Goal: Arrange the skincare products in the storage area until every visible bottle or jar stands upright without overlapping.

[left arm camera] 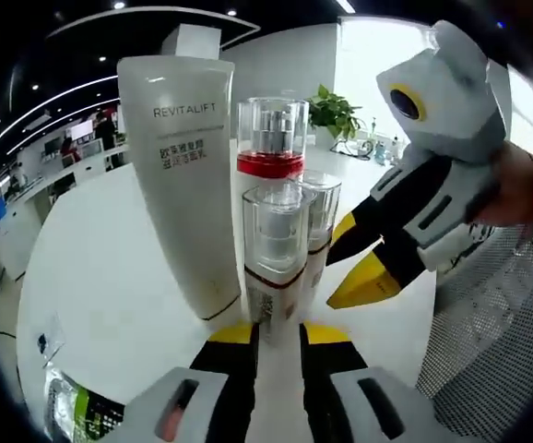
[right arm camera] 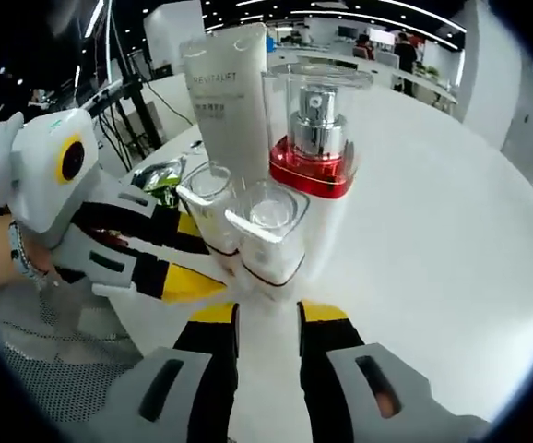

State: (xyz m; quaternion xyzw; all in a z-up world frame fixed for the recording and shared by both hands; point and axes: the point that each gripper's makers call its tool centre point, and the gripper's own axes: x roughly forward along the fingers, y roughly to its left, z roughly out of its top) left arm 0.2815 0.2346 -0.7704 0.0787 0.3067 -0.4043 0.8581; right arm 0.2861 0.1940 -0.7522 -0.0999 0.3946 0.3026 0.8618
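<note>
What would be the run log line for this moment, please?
left claw: shut on clear-capped bottle | right claw: shut on bottle | white tube, red-collared pump bottle: upright | table

The Revitalift tube (left arm camera: 182, 175) is cream-white with grey letters. The tall pump bottle (right arm camera: 313, 138) has a clear cap, silver pump and red collar. The two smaller bottles (right arm camera: 265, 231) are clear and white with a dark red band. The grippers' jaws are black with yellow tips.
</note>
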